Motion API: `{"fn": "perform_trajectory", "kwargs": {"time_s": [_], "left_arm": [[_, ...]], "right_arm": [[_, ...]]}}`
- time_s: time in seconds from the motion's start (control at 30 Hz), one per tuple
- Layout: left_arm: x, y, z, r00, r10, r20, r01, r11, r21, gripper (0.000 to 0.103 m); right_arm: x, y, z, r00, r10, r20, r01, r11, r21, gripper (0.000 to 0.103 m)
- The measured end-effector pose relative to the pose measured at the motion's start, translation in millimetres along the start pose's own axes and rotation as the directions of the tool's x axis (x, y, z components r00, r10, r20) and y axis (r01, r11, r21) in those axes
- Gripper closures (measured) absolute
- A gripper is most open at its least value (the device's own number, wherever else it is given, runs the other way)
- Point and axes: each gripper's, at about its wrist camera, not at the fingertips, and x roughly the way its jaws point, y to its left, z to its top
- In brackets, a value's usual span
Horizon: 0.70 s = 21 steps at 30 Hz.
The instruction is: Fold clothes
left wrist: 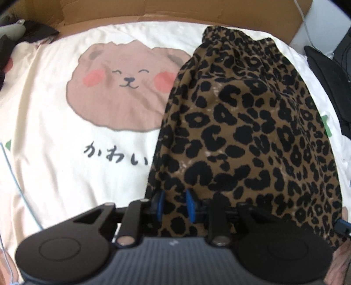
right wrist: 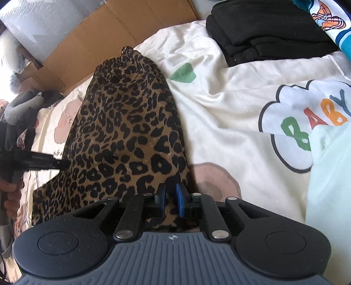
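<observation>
A brown-and-black leopard-print garment with a gathered elastic waistband [left wrist: 248, 122] lies stretched lengthwise on a bed, over a cream bedsheet printed with a smiling pink bear face and Japanese lettering [left wrist: 54, 136]. Its waistband points toward the flattened brown cardboard [left wrist: 153, 11] at the far edge, its hem toward the person working. The cloth appears narrowed into a long panel, suggesting a first lengthwise fold is made; the crosswise folds, by this onlooker's reckoning, remain to be done.

At the near hem, the left hand-held gripper [left wrist: 175, 206] has its blue pads set a little apart with leopard cloth between them; whether they pinch it cannot be told. The right hand-held gripper [right wrist: 170, 198] has its blue pads closer together over the hem's other corner, fabric in the narrow gap, seemingly nipped.

From the right wrist view, the left tool enters as a dark bar at the garment's left edge, a hand behind it.

Beyond, a stack of folded black clothes [right wrist: 269, 30] rests near the bed's far corner, and a pale mint fabric [right wrist: 329, 175] is beside a white cloud print reading "BABY" [right wrist: 307, 122].

The hem itself is hidden beneath both tools, so the layers cannot be counted. The garment's type, skirt or trousers, is unclear.
</observation>
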Motion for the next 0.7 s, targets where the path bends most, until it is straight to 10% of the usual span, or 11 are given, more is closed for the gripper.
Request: {"fn": "perform_trajectory", "kwargs": {"time_s": [0.7], "left_arm": [[-80,74,-51,0.996,0.065,-0.067,-0.081,0.961,-0.265,0.060]], "right_arm": [[-18,-22,3,1.000,0.014,0.004,-0.015,0.988,0.152,0.087]]}}
